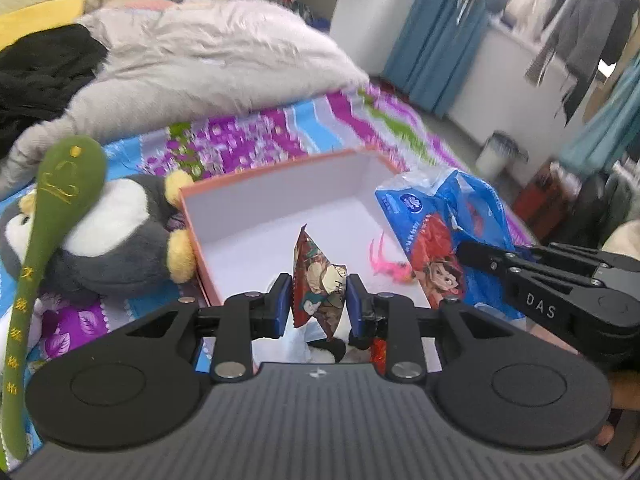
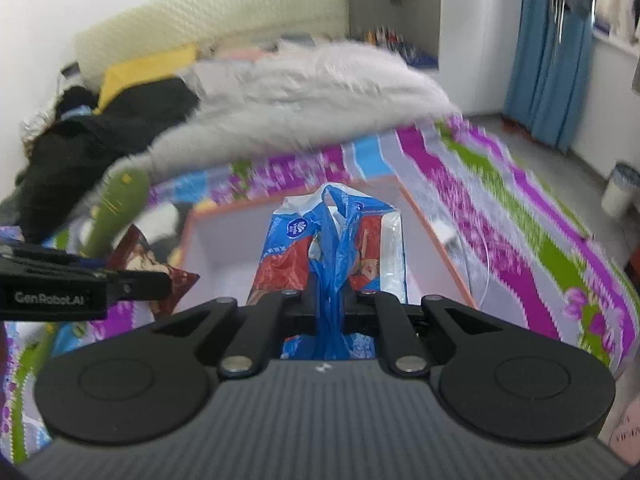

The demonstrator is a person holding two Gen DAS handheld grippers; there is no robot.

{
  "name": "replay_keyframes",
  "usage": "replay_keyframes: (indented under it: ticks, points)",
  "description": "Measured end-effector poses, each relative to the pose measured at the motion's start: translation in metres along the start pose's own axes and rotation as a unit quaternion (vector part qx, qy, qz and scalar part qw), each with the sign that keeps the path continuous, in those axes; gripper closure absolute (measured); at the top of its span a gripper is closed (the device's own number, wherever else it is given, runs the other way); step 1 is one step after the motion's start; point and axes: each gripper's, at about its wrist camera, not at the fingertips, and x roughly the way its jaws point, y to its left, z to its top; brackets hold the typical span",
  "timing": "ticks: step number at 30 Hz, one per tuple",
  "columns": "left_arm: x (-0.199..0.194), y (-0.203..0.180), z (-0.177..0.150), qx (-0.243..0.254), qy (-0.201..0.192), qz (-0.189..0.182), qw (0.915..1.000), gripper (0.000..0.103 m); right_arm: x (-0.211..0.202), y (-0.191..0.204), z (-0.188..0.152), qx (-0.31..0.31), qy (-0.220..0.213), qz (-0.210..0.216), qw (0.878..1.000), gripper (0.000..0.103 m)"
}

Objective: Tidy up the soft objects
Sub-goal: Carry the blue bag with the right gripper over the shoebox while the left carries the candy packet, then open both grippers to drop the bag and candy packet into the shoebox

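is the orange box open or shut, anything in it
Open: the orange box has no lid on, and its white inside shows. Only something small and pink seems to lie on its floor; the near part is hidden by the left gripper.

Bright daylight, window glare upper right, motion blur, fisheye-bent edges

The box [image 1: 248,216] is open on top and its white floor is mostly bare, so there is room to go in. A pink toy [image 1: 390,266] lies by its right wall. A penguin [image 1: 108,236] and a green spoon [image 1: 48,240] crowd the left side. The striped sheet [image 2: 532,240] on the right is bare.
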Motion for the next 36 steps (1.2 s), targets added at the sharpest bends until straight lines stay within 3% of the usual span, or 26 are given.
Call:
replay_keyframes:
  ticks: [7,18,20,22,24,26,32,36]
  points:
    - [0.066,-0.014,0.006,0.032,0.065,0.027,0.997,0.069,0.059,-0.033,-0.015,0.035,0.101,0.001,0.994,0.091]
    - [0.107,-0.024,0.01,0.04,0.117,0.023,0.992,0.069,0.093,-0.049,-0.046,0.062,0.157,-0.002,0.986,0.09]
    - [0.108,-0.026,0.009,0.049,0.122,0.024,0.9911,0.068,0.094,-0.052,-0.049,0.065,0.162,-0.008,0.985,0.088]
    - [0.108,-0.029,0.008,0.058,0.128,0.021,0.9898,0.057,0.094,-0.056,-0.051,0.075,0.163,-0.01,0.984,0.08]
    - [0.104,-0.029,0.006,0.06,0.118,0.032,0.9907,0.043,0.093,-0.061,-0.051,0.086,0.16,-0.007,0.983,0.059]
    - [0.101,-0.026,0.006,0.056,0.114,0.026,0.9916,0.043,0.091,-0.062,-0.051,0.082,0.157,-0.014,0.984,0.053]
    - [0.09,-0.016,0.005,0.041,0.106,0.023,0.9932,0.043,0.081,-0.062,-0.049,0.074,0.144,-0.016,0.987,0.053]
    - [0.069,-0.013,0.005,0.041,0.08,0.023,0.9957,0.043,0.052,-0.059,-0.041,0.07,0.098,-0.025,0.992,0.053]
